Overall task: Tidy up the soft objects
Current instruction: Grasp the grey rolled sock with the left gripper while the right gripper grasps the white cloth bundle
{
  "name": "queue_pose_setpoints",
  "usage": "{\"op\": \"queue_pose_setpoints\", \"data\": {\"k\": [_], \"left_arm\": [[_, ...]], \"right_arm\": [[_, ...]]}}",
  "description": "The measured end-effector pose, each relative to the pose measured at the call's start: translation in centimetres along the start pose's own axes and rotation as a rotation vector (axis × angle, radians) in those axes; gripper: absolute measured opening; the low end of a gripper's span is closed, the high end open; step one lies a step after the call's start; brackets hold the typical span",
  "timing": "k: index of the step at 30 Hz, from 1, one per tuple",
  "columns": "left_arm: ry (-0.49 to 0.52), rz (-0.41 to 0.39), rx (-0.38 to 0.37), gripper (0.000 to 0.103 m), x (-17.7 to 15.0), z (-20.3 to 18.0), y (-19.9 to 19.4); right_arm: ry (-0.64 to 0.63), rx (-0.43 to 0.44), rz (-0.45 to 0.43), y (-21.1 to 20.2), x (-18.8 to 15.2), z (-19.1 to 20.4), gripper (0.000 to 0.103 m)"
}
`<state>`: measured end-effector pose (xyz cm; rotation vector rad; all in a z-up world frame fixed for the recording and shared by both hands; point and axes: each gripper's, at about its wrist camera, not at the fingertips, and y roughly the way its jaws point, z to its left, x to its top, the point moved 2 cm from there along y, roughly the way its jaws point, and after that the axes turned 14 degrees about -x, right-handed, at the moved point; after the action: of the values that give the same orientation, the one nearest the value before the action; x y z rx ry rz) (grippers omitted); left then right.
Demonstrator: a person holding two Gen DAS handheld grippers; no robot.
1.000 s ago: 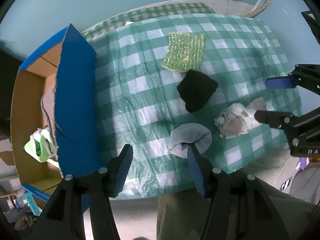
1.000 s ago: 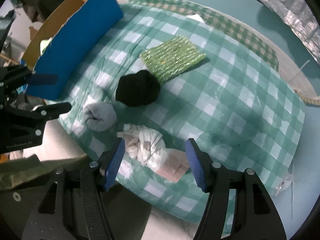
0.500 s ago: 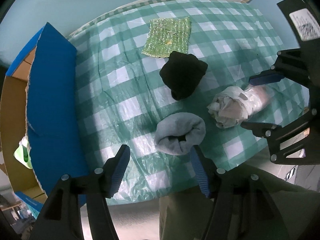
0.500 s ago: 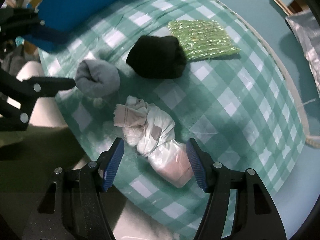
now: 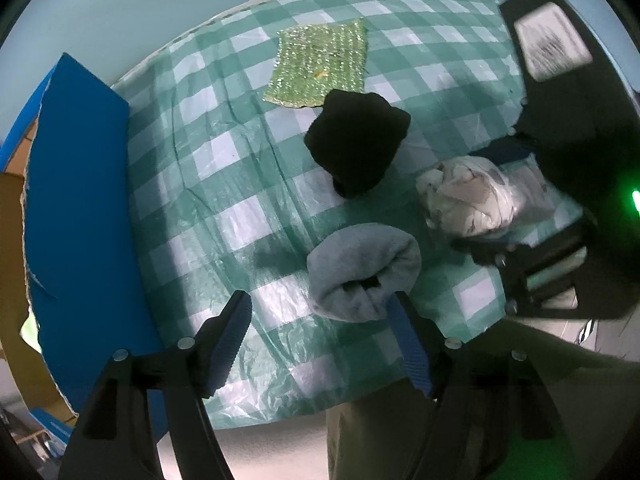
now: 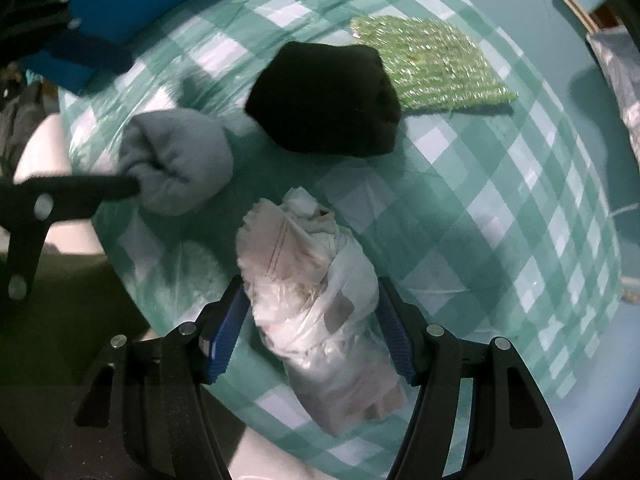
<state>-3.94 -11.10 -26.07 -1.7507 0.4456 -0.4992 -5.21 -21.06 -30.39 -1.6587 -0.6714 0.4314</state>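
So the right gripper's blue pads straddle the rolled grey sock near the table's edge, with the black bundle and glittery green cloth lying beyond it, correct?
Not quite. In the right wrist view the right gripper straddles the white plastic-wrapped bundle, not the rolled grey sock, which lies off to the side. The black bundle and glittery green cloth do lie beyond.

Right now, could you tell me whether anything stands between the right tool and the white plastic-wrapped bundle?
Nothing visible does. The right tool already straddles the white bundle, its blue pads on either side. The grey roll and black roll lie farther off on the checked cloth.
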Motion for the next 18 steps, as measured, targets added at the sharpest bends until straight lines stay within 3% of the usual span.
{"op": "queue_pose_setpoints", "data": {"k": [6,18], "left_arm": [[0.010,0.001,-0.008,0.076,-0.6,-0.5,-0.6],[0.067,0.017,-0.002,0.077,0.6,-1.6,0.8]], "right_arm": [[0.139,0.057,0.002,0.1,0.2,-1.7,0.053],[0.380,0.117,-0.024,-1.1,-1.1,-6.0,0.051]]}}
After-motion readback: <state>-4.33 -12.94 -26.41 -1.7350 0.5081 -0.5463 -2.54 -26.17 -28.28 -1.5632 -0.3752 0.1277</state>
